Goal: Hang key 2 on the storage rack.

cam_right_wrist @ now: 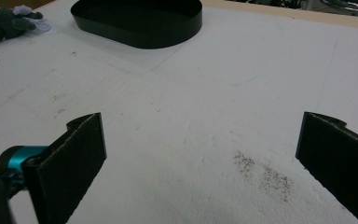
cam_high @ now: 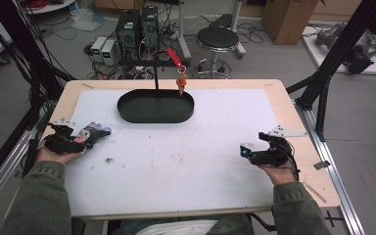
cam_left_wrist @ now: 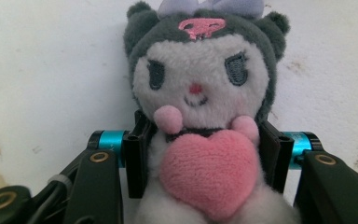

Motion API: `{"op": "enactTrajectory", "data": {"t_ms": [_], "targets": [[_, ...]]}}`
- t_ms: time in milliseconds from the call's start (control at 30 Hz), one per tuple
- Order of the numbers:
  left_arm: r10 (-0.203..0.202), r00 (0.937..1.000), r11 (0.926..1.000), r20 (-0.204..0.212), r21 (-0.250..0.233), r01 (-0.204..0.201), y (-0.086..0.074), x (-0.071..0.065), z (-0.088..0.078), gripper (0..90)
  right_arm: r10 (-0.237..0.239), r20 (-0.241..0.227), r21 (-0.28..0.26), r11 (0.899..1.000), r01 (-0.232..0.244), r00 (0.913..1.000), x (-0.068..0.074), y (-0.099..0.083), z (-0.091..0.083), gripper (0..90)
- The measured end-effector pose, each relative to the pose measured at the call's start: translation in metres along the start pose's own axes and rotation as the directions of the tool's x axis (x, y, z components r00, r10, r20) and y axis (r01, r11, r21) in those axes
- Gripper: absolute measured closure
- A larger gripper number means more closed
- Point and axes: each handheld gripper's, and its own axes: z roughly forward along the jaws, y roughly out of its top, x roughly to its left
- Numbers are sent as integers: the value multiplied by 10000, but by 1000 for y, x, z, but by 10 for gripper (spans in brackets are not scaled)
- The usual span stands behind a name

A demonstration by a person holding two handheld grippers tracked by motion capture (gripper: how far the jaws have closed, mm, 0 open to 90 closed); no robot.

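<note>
A grey and white plush doll (cam_left_wrist: 200, 88) with a pink heart on its belly and a lilac bow lies on the white table cover. My left gripper (cam_left_wrist: 205, 154) is shut on the doll's body, one jaw at each side. From above, the plush doll (cam_high: 94, 132) and my left gripper (cam_high: 81, 138) sit at the table's left edge. At the right side of the table, my right gripper (cam_high: 245, 152) stands open over bare cover with nothing between its fingers (cam_right_wrist: 81, 154). The plush doll (cam_right_wrist: 10, 21) lies far off at upper left in the right gripper view.
A black oval tray (cam_high: 125, 105) with an upright post stands at the table's far middle; a red tag with keys (cam_high: 180, 81) hangs from the post's arm. The same tray (cam_right_wrist: 177, 29) is ahead in the right gripper view. Stool (cam_high: 217, 39) and computers stand beyond the table.
</note>
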Motion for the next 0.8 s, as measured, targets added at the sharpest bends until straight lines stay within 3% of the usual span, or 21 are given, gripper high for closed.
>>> {"op": "enactTrajectory", "data": {"t_ms": [367, 567, 733, 800], "targets": [[-337, 9994, 9972, -54, -669, 332, 2, 4, -20, 497, 16, -23, 132, 9999, -15, 10000, 0, -1, 0, 6], [271, 9994, 9987, -196, -422, -279, 20, -2, -35, 497, 6, -58, 75, 10000, -5, 10000, 0, -2, -1, 6], [797, 9964, 9955, -285, -483, -810, 42, -12, -45, 497, -58, -44, 149, 9999, 59, 10000, 0, -4, -1, 6], [821, 9962, 9945, -275, -632, -837, 50, -14, -47, 497, -59, -37, 169, 9998, 60, 10000, 0, -5, -1, 6]]}}
